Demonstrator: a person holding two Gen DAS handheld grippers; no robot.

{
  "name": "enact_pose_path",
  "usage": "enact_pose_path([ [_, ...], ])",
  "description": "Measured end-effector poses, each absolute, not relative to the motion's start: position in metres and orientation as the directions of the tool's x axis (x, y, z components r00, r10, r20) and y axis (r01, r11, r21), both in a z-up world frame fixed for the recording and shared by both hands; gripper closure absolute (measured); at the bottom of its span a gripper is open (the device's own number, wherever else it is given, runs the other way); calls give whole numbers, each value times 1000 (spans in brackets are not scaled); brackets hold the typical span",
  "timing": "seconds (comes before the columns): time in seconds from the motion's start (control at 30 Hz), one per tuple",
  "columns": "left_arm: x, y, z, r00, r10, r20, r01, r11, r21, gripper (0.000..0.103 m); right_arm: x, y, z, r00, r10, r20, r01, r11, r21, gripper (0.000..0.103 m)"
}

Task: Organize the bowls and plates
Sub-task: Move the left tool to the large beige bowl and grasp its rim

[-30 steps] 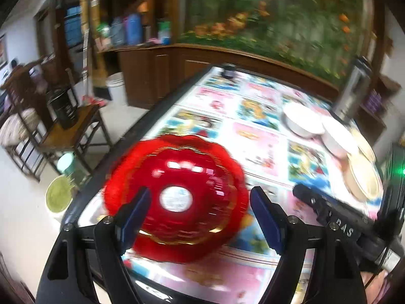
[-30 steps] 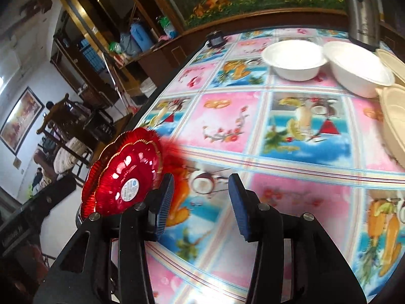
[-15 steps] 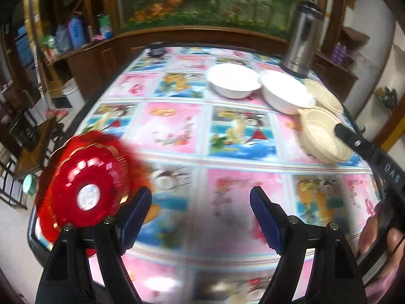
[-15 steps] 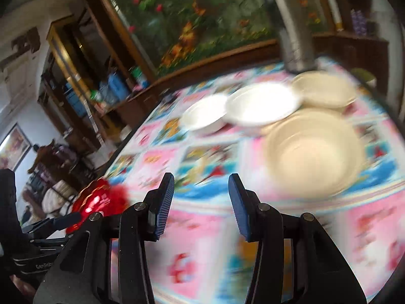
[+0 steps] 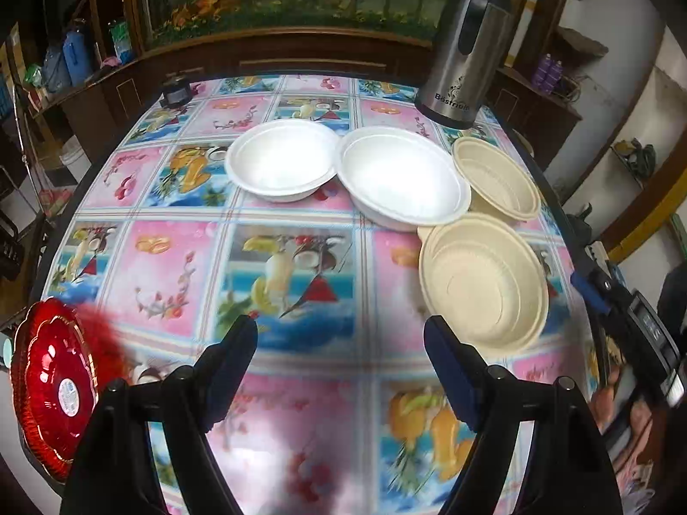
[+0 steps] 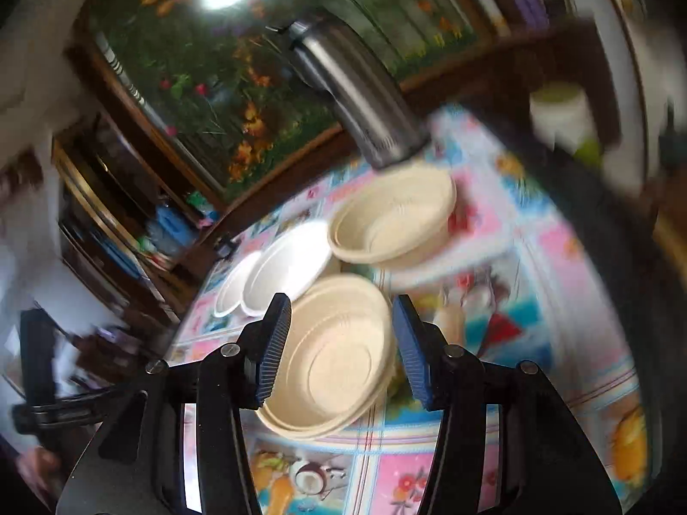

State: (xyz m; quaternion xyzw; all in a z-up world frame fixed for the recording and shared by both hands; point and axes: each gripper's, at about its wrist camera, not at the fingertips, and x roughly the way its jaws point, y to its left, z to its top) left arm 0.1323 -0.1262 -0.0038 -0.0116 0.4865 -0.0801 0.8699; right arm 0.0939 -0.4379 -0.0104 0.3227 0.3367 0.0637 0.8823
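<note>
Two white bowls [image 5: 281, 163] [image 5: 401, 182] and two cream bowls [image 5: 493, 178] [image 5: 483, 283] sit on the flowered tablecloth [image 5: 171, 266]. A red scalloped plate [image 5: 49, 386] lies at the table's near left corner. My left gripper [image 5: 339, 369] hovers open over bare cloth, nothing between its fingers. In the right wrist view my right gripper [image 6: 339, 343] hangs above the nearer cream bowl [image 6: 335, 356], jaws opening, pads clear of it. The farther cream bowl [image 6: 393, 219] and the white bowls [image 6: 285, 268] lie behind.
A steel thermos jug [image 5: 466, 47] stands at the table's far right corner, near the cream bowls. A small dark object [image 5: 174, 92] sits at the far left edge. The right gripper [image 5: 592, 294] shows at the table's right edge. Wooden cabinets surround the table.
Both grippers swung right, away from the red plate, which slid to the left view's edge. The bowls came into view, and the right gripper now hangs over the near cream bowl.
</note>
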Motion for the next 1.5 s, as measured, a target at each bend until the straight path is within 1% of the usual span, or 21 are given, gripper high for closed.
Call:
enact_pose_path([
  [0.03, 137, -133, -6, 511, -151, -846, 126, 987, -100, 23, 95, -443, -14, 766, 364, -530, 93, 753, 651, 54],
  [0.07, 142, -136, -9, 507, -149, -849, 123, 987, -100, 23, 98, -444, -17, 751, 396, -528, 88, 732, 675, 54],
  [0.13, 149, -144, -15, 489, -150, -859, 117, 987, -106, 23, 100, -440, -23, 728, 413, -547, 96, 728, 679, 54],
  [0.27, 164, -153, -28, 437, -183, -881, 92, 983, -159, 23, 103, -434, -31, 695, 444, -566, 111, 711, 694, 54],
  [0.43, 177, -164, -39, 381, -222, -897, 81, 975, -207, 23, 103, -436, -40, 685, 460, -565, 140, 678, 722, 54],
  [0.57, 182, -172, -45, 369, -214, -904, 74, 977, -201, 23, 102, -439, -41, 676, 464, -572, 163, 663, 730, 54],
  [0.73, 186, -181, -54, 340, -251, -906, 71, 968, -241, 23, 105, -439, -46, 657, 470, -589, 185, 657, 731, 54],
  [0.83, 183, -188, -54, 353, -267, -897, 85, 964, -253, 23, 108, -438, -49, 648, 478, -592, 190, 652, 734, 54],
  [1.0, 181, -196, -57, 393, -249, -885, 113, 968, -222, 25, 108, -438, -50, 645, 482, -593, 195, 646, 738, 54],
  [1.07, 182, -198, -59, 394, -252, -884, 120, 968, -222, 33, 108, -438, -51, 645, 483, -593, 197, 644, 739, 54],
  [1.1, 183, -199, -61, 387, -258, -885, 123, 966, -228, 42, 108, -438, -51, 645, 482, -593, 198, 644, 739, 54],
  [1.13, 184, -198, -62, 381, -261, -887, 123, 965, -232, 48, 108, -438, -52, 644, 483, -593, 200, 642, 740, 54],
  [1.23, 186, -198, -68, 363, -268, -893, 121, 963, -240, 54, 110, -436, -53, 638, 483, -600, 206, 643, 738, 54],
  [1.3, 186, -198, -70, 358, -270, -894, 118, 963, -243, 56, 111, -435, -54, 635, 483, -603, 209, 644, 736, 54],
  [1.4, 186, -197, -70, 360, -276, -891, 117, 961, -250, 62, 112, -435, -55, 631, 481, -609, 213, 647, 732, 54],
  [1.5, 186, -198, -70, 365, -275, -889, 118, 961, -249, 62, 112, -434, -56, 630, 474, -615, 219, 652, 726, 54],
])
